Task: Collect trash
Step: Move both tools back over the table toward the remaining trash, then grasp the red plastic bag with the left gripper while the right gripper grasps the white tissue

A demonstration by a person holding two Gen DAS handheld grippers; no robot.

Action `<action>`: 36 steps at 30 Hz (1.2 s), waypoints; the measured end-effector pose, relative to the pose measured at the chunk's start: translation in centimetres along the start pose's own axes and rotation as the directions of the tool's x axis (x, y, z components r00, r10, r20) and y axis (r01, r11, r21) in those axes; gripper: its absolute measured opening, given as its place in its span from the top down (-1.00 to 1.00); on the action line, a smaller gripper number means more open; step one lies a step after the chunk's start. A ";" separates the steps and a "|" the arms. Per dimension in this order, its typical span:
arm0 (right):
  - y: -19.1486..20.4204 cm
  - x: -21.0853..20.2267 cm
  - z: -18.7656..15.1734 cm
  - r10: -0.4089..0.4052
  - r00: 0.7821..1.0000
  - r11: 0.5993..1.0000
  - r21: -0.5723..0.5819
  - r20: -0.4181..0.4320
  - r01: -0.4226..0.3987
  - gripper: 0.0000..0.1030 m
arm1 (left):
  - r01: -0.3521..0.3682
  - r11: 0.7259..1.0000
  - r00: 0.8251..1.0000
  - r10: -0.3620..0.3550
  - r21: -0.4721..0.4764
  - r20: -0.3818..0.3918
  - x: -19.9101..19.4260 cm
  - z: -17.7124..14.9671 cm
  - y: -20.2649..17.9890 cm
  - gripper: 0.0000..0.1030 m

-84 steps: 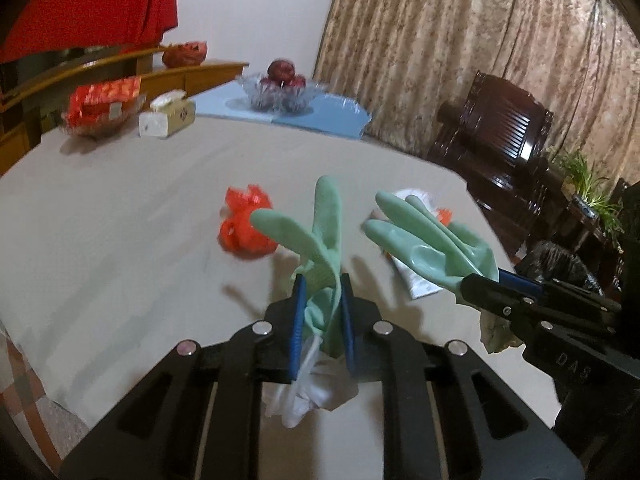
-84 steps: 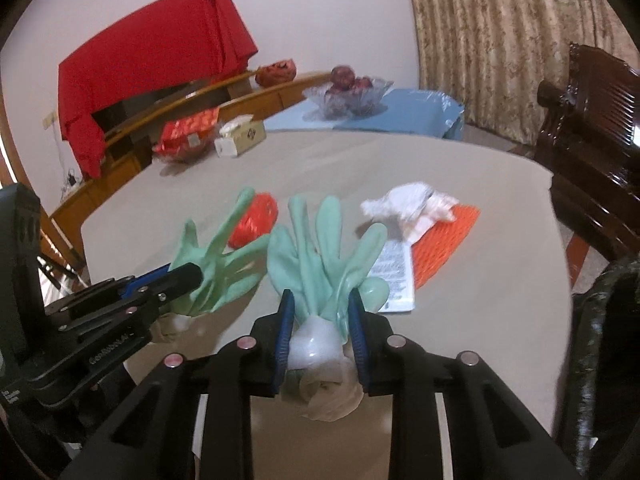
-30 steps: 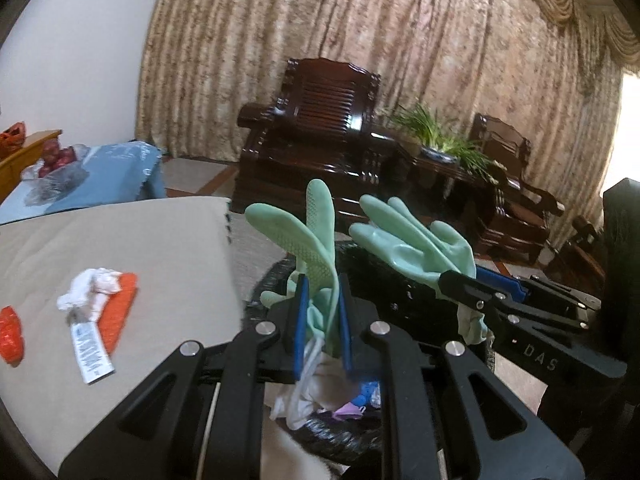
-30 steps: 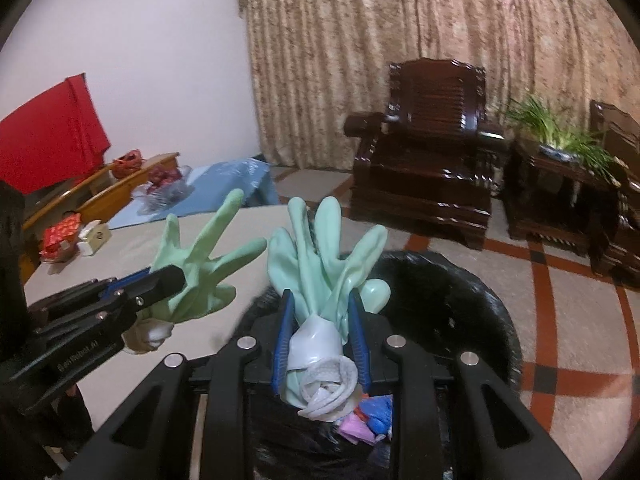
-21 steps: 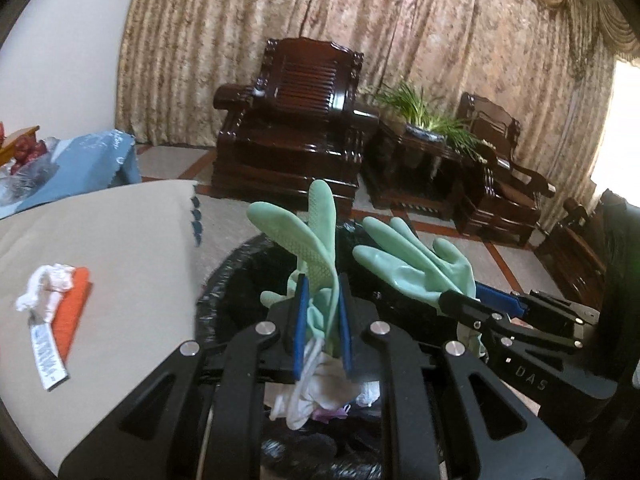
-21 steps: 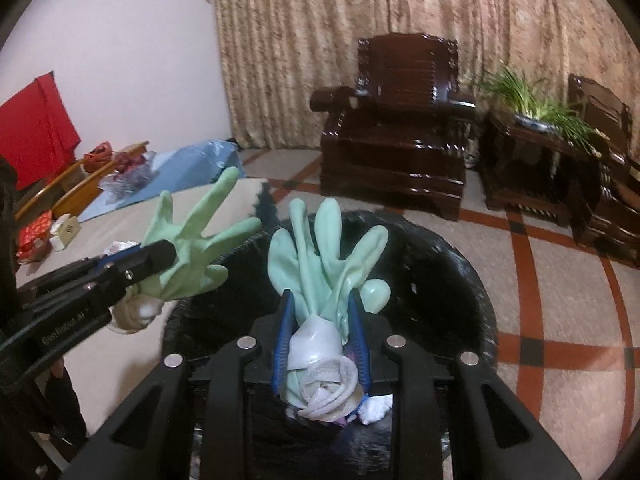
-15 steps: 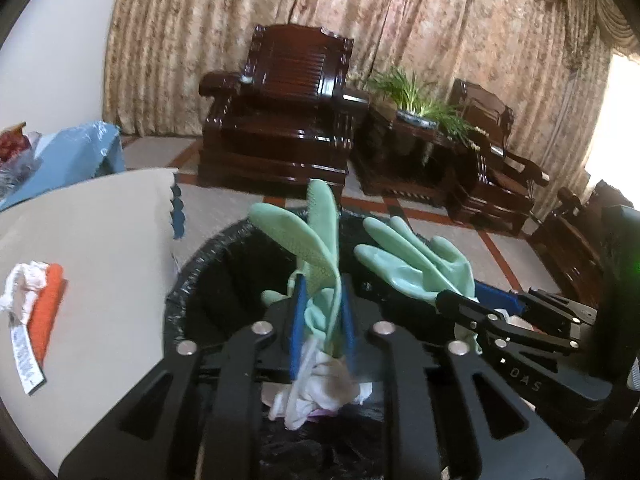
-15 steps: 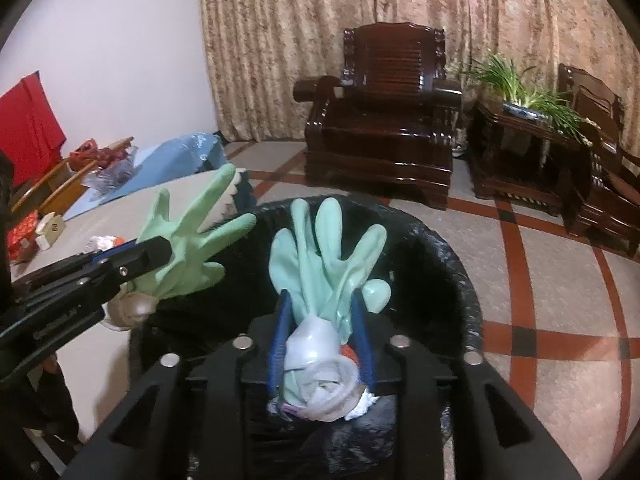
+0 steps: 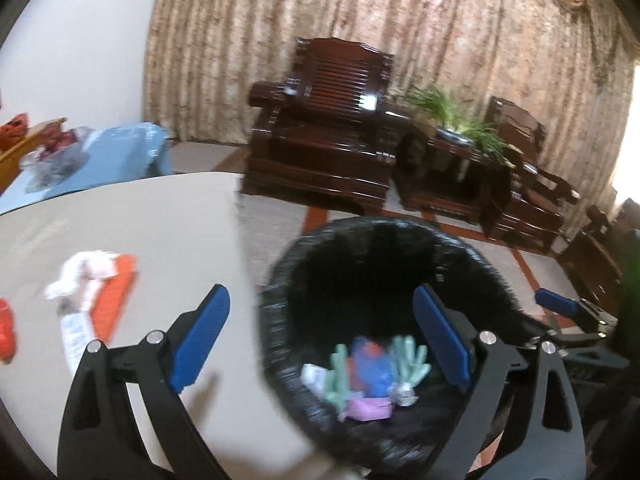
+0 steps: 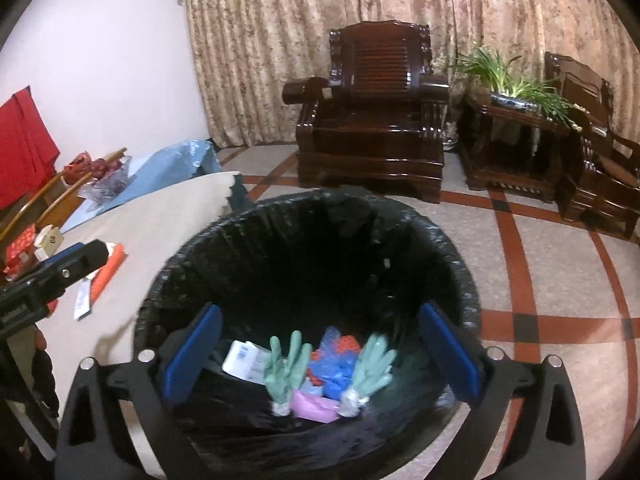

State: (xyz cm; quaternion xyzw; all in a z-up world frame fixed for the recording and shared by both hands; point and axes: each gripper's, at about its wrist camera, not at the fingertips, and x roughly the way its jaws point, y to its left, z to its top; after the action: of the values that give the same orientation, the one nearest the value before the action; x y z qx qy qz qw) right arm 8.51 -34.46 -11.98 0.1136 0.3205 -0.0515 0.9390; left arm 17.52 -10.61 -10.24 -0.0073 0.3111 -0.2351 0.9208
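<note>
While the two green rubber gloves (image 10: 288, 364) are lying at the bottom of the trash bin (image 10: 460, 264), one to the left and one to the right of a heap of blue and red scraps with a lilac wrapper just near them, both grippers are hovering above the rim with nothing in them. The right gripper (image 10: 320, 356) is holding its blue-padded jaws spread wide over the bin's mouth, and the left gripper (image 9: 320, 340) is standing just as wide, its left pad over the surface (image 9: 160, 220) and its right pad over the bin. Judging by this, the drop-off step is finishing, and the collecting is only partly done: on the beige surface to the left a crumpled white tissue (image 9: 86, 268) is lying against a flat orange mesh piece (image 9: 116, 294), with a printed paper strip (image 9: 76, 334) beside them and a red wrapper (image 9: 6, 332) at the far left edge. The next move is probably calling for a swing back to those pieces and a low, flat pinch, since thin paper and mesh are offering little to grip. The gloves are looking limp and matte with pale rolled cuffs; the black liner is crinkling glossily around the round rim.
</note>
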 end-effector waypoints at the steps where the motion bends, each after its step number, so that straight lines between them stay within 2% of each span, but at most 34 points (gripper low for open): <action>1: 0.6 -0.1 0.0 0.014 1.000 1.000 -0.007 0.003 -0.014 -0.88 | -0.029 0.999 1.000 0.029 -0.013 0.007 -0.9 -0.2 1.2 -0.78; 6: 4.4 -0.5 0.3 0.089 0.996 0.995 -0.050 0.017 -0.088 -0.88 | -0.127 0.991 0.991 0.129 -0.049 0.041 -5.0 -0.8 5.2 -0.79; 12: 10.8 0.0 0.8 0.200 0.979 0.973 -0.127 0.027 -0.195 -0.88 | -0.251 0.964 0.964 0.257 -0.089 0.072 -9.5 -1.2 10.1 -0.79; 20: 18.8 1.6 0.8 0.303 0.953 0.930 -0.219 0.005 -0.295 -0.88 | -0.363 0.919 0.925 0.375 -0.157 0.059 -13.2 -2.5 16.3 -0.79; 28: 24.9 4.7 0.1 0.360 0.932 0.895 -0.267 -0.040 -0.358 -0.88 | -0.444 0.874 0.889 0.457 -0.197 0.022 -13.8 -3.7 21.8 -0.79; 36: 29.1 9.0 -1.3 0.358 0.928 0.885 -0.281 -0.100 -0.372 -0.88 | -0.510 0.828 0.856 0.515 -0.232 -0.040 -11.7 -5.0 27.3 -0.79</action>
State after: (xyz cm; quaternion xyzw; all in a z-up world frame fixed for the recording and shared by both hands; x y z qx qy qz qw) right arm 19.72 -6.16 -13.24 0.0318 0.3185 0.1769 0.9307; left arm 18.20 19.47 -11.92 -0.0352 0.3160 0.0589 0.9463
